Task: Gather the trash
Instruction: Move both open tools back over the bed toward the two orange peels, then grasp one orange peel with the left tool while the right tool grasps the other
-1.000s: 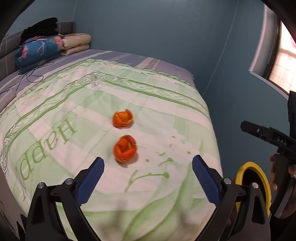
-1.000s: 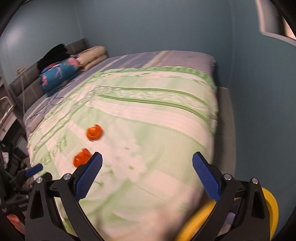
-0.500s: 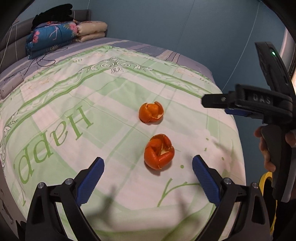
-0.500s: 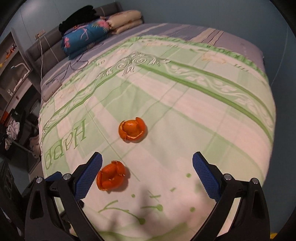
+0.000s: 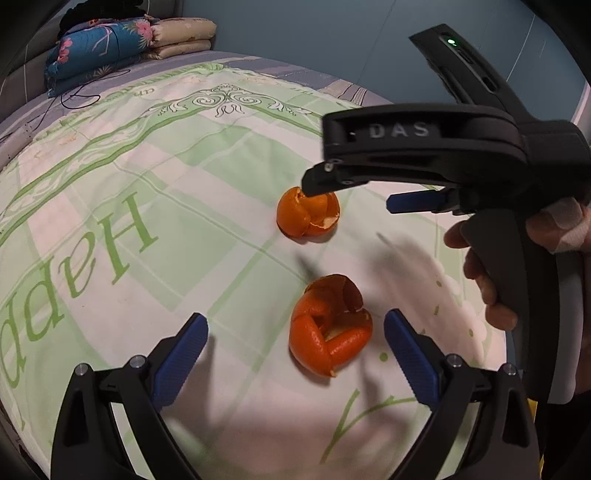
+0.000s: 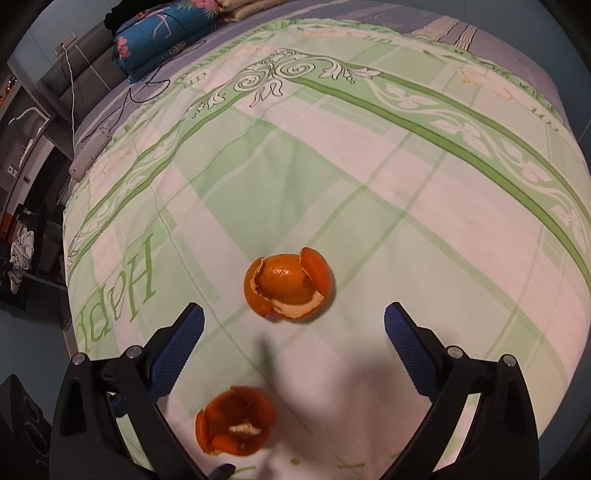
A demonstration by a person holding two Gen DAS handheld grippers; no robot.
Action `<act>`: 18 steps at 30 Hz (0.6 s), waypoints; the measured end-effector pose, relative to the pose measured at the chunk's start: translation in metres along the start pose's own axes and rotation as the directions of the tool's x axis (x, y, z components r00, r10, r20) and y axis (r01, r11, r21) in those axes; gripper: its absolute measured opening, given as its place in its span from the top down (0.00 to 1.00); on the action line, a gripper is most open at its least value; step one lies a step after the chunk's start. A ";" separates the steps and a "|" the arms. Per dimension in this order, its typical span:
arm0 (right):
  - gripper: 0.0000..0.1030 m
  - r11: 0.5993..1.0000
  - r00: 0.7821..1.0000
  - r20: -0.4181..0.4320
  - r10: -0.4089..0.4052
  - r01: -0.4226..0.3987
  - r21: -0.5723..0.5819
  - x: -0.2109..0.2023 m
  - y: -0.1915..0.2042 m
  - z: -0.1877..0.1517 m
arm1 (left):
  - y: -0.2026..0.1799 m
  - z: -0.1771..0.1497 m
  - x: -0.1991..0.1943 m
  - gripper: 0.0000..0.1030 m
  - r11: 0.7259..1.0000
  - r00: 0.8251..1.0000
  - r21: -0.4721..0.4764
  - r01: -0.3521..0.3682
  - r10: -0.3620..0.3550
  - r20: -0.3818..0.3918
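You have two orange peels on the bed, and each gripper is lined up on one. The left gripper (image 5: 295,332) hovers low with its fingers spread wide, and the near peel (image 5: 330,325) sits between them, closer to the right finger. The right gripper (image 6: 294,328) is also wide open, with the far peel (image 6: 288,286) just ahead of its fingertips and roughly centred.

To take them cleanly, shift the left gripper a little to the right so the near peel sits midway, then come down until the fingers (image 5: 181,343) straddle it before you close. Both peels are curled, hollow shells, so I would expect them to crush or spring sideways under a hard squeeze; close gently and low on the widest part. With the right gripper, push forward first, because the far peel is still beyond the fingers (image 6: 406,339). The two grippers are close to each other here, so do one grasp at a time to avoid bumping.

The bed (image 6: 369,166) is covered by a soft green and white spread that will likely give under pressure; don't pinch the cloth along with the peel. Folded bedding (image 5: 122,40) is stacked at the far end, with a dark cable (image 5: 79,98) trailing beside it, well away from your work. The wall (image 5: 332,33) behind is blue. No bin shows in either view.
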State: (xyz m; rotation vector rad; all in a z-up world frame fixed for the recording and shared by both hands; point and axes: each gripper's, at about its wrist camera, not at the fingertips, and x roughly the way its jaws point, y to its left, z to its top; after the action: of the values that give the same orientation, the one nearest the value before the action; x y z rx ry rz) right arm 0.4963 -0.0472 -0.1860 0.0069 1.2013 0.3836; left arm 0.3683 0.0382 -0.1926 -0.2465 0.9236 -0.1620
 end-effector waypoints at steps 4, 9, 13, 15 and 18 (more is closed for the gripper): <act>0.09 1.000 0.999 -0.028 -0.021 0.021 0.000 0.016 0.001 0.005 | 0.000 0.001 0.010 0.10 1.000 1.000 0.003 0.008 -0.008 -0.004; 0.09 1.000 0.999 -0.046 -0.029 0.029 0.000 0.030 0.000 0.009 | 0.000 -0.001 0.020 0.12 1.000 1.000 -0.009 0.029 -0.029 -0.012; 0.09 0.999 0.998 -0.056 -0.037 0.037 0.006 0.039 -0.001 0.013 | -0.005 -0.002 0.027 0.16 1.000 1.000 0.017 0.025 -0.025 -0.006; 0.09 0.999 0.998 -0.056 -0.039 0.040 0.007 0.042 -0.001 0.015 | -0.007 -0.001 0.028 0.25 0.999 1.000 0.027 0.025 -0.024 -0.002; 0.17 0.998 0.996 -0.058 -0.061 0.061 -0.007 0.046 -0.001 0.015 | -0.009 -0.002 0.030 0.41 0.999 0.999 0.039 0.035 -0.035 -0.003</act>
State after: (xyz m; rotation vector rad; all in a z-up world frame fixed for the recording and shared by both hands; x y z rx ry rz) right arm 0.5242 -0.0313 -0.2223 -0.0454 1.2556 0.3349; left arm 0.3838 0.0221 -0.2140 -0.2264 0.9181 -0.2121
